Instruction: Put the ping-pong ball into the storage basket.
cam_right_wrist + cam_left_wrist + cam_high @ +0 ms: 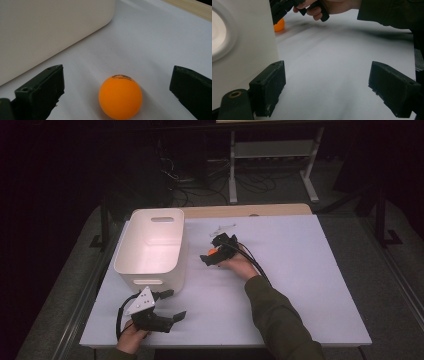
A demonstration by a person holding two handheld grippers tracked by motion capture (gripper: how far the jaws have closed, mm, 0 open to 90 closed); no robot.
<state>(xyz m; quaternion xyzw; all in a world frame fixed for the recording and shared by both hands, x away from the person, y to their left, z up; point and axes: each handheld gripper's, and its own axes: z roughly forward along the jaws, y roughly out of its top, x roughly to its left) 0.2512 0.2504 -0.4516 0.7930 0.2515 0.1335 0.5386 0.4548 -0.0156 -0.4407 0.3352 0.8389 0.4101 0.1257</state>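
Resting on the worktop (160, 37), an orange ping-pong ball (120, 97) lies untouched between the right gripper's (117, 87) wide-apart jaws; left gripper (327, 92) jaws likewise apart.

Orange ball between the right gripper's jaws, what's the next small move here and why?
Probably close the right gripper on the orange ball. Its jaws stand wide open on either side of the ball, which rests on the white table and touches neither one. The white bin sits close by, a likely place to drop it. The left gripper is open, holding nothing.
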